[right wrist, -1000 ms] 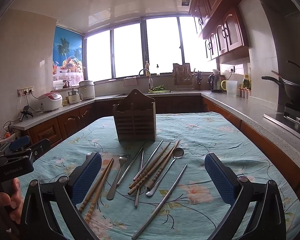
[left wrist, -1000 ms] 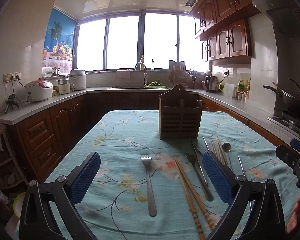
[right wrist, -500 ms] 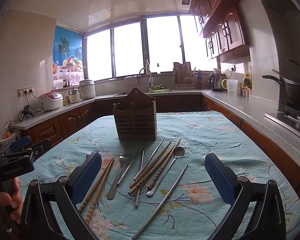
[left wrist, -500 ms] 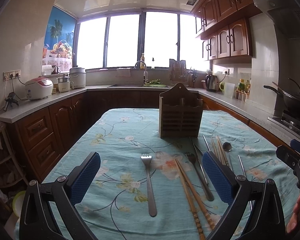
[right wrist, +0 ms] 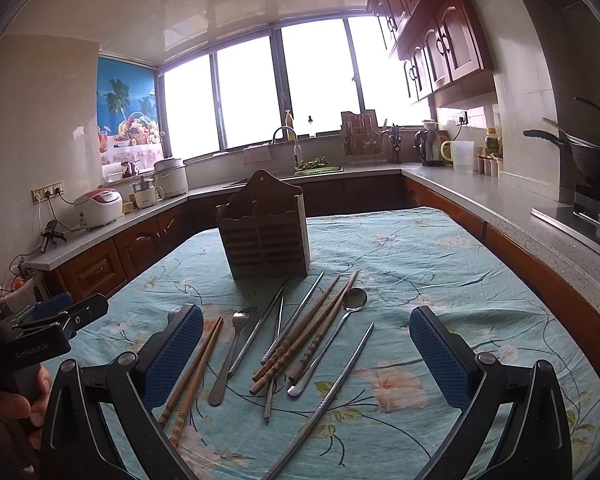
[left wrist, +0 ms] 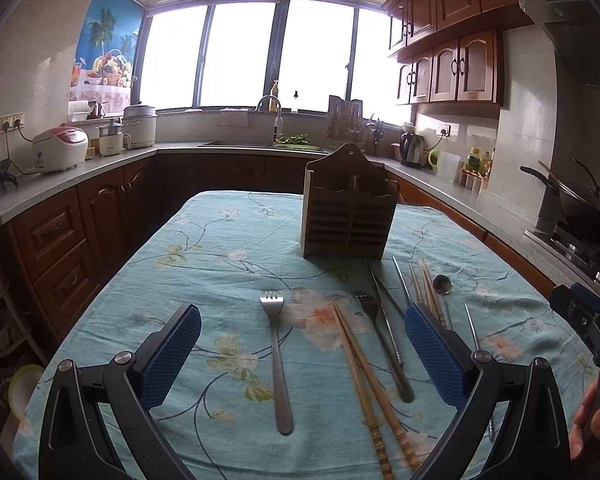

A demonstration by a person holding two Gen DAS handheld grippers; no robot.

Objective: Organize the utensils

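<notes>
While wooden utensil caddy [left wrist: 348,212] looks empty, forks [left wrist: 277,356], chopsticks [right wrist: 300,336], spoon [right wrist: 332,340] lie in front; left gripper [left wrist: 300,356] & right gripper [right wrist: 306,356] wide, holding nothing.

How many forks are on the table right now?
2. One fork lies alone between the left gripper's fingers; the other fork lies right of it, beside the wooden chopsticks. None looks hidden.

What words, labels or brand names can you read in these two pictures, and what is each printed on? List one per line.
"GenRobot.AI": on the black body of the left gripper, seen in the right wrist view.
Rice cooker front label: too small to read.
Bottles by the backsplash: labels blurred.
Nothing readable on the utensil holder.
</notes>
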